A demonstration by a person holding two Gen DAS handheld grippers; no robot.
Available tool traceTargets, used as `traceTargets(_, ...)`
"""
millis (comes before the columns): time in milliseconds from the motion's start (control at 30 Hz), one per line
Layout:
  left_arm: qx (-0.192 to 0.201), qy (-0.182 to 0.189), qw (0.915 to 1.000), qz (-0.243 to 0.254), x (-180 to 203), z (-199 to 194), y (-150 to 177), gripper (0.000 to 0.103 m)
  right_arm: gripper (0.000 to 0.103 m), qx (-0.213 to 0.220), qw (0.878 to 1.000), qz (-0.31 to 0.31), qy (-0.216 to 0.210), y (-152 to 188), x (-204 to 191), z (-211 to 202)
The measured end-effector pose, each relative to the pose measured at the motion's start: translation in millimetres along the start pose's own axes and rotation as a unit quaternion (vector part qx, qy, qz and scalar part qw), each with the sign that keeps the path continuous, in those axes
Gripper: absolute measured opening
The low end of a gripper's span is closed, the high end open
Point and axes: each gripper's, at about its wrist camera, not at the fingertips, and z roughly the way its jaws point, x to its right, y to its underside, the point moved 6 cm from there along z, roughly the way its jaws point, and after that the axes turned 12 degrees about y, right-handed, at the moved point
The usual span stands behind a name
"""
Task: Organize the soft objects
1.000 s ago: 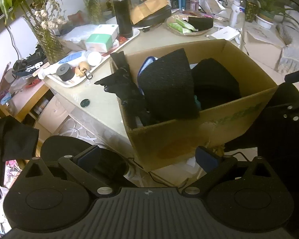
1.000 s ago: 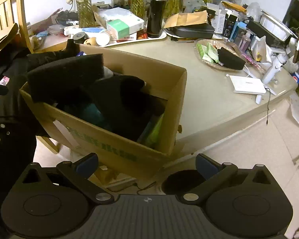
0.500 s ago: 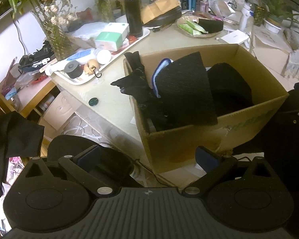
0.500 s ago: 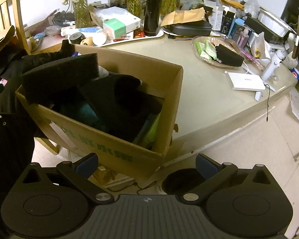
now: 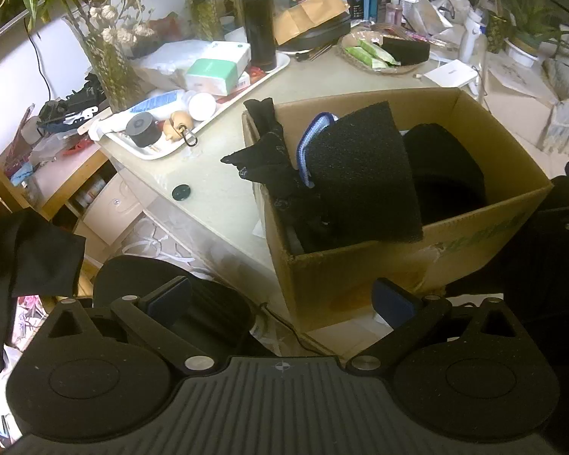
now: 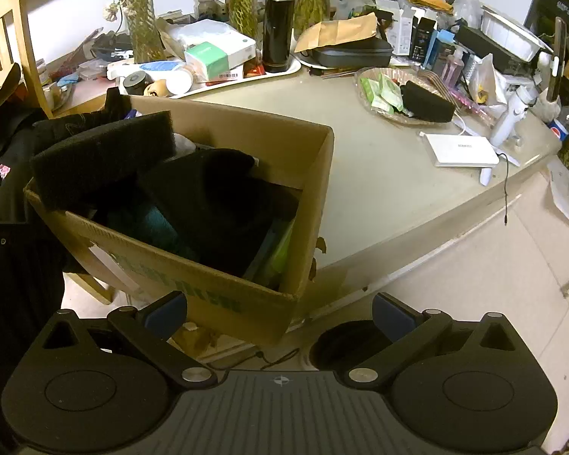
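In the left wrist view, the left tool point(image 5: 280, 299) sits low in the frame, its fingers wide apart and holding nothing. Right of centre, a cardboard box point(image 5: 360, 276) on the bench point(image 5: 216, 193) holds a black foam pad point(image 5: 360, 174) leaning over its near rim, and a black sock point(image 5: 261, 159) draped over its left wall.

In the right wrist view, the right tool point(image 6: 278, 313) is likewise spread and empty. The box point(image 6: 307, 204) fills the left centre, the foam pad point(image 6: 102, 155) at its upper left corner.

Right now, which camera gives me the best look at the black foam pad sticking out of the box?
The left wrist view: the foam pad shows its whole broad face there, leaning over the near wall of the box. The right wrist view shows the same pad mostly edge-on at the box's left corner.
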Motion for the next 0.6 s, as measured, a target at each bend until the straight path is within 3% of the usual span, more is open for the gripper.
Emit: traceTargets(600,-0.001,0.006,1.0000,-0.002,0.8,0.1,-1.3,0.103,0.103,-0.003,1.000,0.002,-0.012,2.0,-1.4,0.2)
